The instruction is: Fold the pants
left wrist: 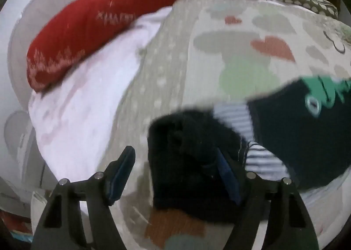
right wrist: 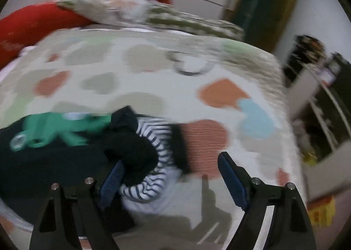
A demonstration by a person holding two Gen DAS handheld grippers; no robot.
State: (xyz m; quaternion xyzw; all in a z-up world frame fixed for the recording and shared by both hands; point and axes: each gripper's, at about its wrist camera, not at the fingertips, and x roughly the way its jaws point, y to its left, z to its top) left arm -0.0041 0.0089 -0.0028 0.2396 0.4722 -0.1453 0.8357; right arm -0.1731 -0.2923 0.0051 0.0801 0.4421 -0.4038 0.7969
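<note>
While blur softens all, both hand-held grippers [left wrist: 175,164] [right wrist: 171,171] spread wide, dark pants [left wrist: 296,129] bunched, seemingly soft knit, striped lining [right wrist: 153,138].

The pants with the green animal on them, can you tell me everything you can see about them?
The pants are dark, soft cloth with a green creature print, round eye included, and a white-and-navy striped lining showing at the openings. They lie crumpled, not folded, on the heart-patterned blanket. The left gripper and right gripper are both open, each with one finger against a bunched end. Blur hides finer detail.
</note>
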